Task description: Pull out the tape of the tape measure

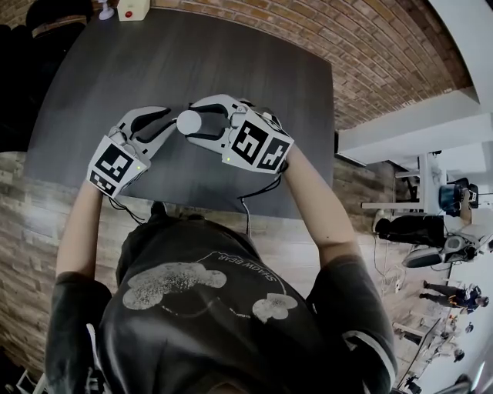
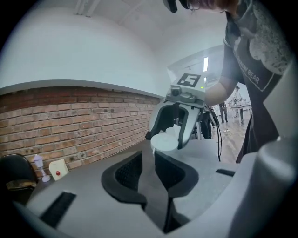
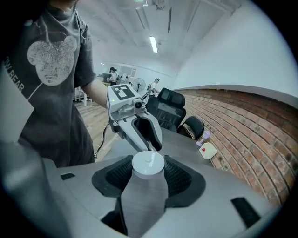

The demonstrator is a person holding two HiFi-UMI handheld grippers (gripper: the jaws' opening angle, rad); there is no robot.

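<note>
Squeezing a round white plastic tape measure (image 3: 148, 162) from both sides, the right gripper (image 3: 148, 173) has its jaws fairly wide apart. Its black ridged pads (image 3: 178, 176) press on the smooth case. The left gripper (image 2: 148, 160) points at the tape measure from the other side. Its jaws are nearly together, and only grey shows through the thin gap. Its tips sit right by the case's edge. Both are over the flat dark grey desk (image 1: 231, 61). A small white box with a red button (image 1: 132, 9) sits at the far edge.
</note>
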